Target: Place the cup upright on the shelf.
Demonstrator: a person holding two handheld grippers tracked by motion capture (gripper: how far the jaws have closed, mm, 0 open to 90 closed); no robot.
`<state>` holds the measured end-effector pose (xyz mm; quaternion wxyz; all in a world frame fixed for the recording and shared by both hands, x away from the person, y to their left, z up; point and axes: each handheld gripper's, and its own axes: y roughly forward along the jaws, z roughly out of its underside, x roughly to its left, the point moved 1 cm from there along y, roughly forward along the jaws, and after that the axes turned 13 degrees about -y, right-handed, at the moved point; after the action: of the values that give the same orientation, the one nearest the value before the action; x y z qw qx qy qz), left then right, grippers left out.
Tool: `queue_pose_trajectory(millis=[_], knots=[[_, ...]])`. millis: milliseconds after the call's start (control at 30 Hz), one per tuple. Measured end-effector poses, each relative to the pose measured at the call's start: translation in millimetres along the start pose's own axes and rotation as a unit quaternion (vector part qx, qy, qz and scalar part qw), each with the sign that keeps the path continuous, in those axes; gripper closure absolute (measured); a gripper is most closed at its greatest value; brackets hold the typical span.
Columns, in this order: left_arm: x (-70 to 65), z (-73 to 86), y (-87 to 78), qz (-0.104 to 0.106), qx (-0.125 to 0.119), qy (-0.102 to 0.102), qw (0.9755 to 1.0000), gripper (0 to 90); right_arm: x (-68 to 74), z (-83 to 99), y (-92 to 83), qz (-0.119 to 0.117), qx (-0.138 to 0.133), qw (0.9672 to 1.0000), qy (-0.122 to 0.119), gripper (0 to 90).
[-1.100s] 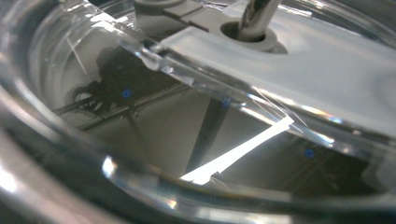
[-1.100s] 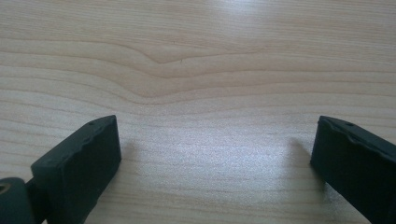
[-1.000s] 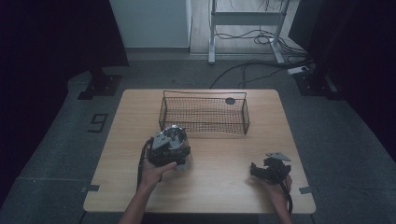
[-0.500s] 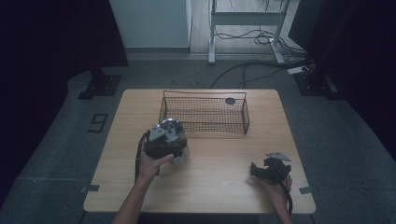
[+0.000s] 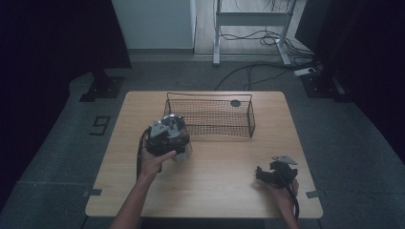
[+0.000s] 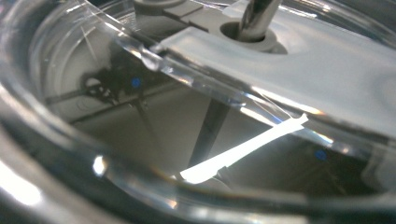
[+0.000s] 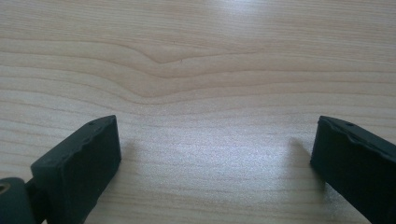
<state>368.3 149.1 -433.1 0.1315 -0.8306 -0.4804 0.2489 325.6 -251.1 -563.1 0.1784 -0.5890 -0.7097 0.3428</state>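
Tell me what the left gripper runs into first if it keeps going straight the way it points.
Probably the wire basket. The left gripper, holding a clear container, points up the table toward the basket's near left corner, which lies just ahead. Depth is hard to judge, so it might pass above the rim.

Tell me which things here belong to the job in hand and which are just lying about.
In the job:
- clear container, carried at the left claw; it seems held, though the grip itself is hidden
- wire basket, right beside it

Just about:
- right claw, open, low over bare table
- small dark round thing near the basket's far side
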Motion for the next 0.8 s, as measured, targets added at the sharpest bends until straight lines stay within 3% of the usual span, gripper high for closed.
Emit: queue_pose_trajectory(millis=[200,500,800], knots=[[-2.1,-6.5,0.6,0.004,-0.004,0.009,0.9999,3.9,0.1,0.0,0.0,0.0,0.0,1.0,0.001,1.3],[-1.2,-19.5,5.6,0.008,-0.006,-0.002,0.9999,3.9,0.1,-0.1,0.0,0.0,0.0,1.0,0.001,1.3],[-3.3,-30.8,7.9,0.006,-0.009,0.003,0.9999,3.9,0.0,-0.1,0.1,0.0,0.0,1.0,0.0,1.3]])
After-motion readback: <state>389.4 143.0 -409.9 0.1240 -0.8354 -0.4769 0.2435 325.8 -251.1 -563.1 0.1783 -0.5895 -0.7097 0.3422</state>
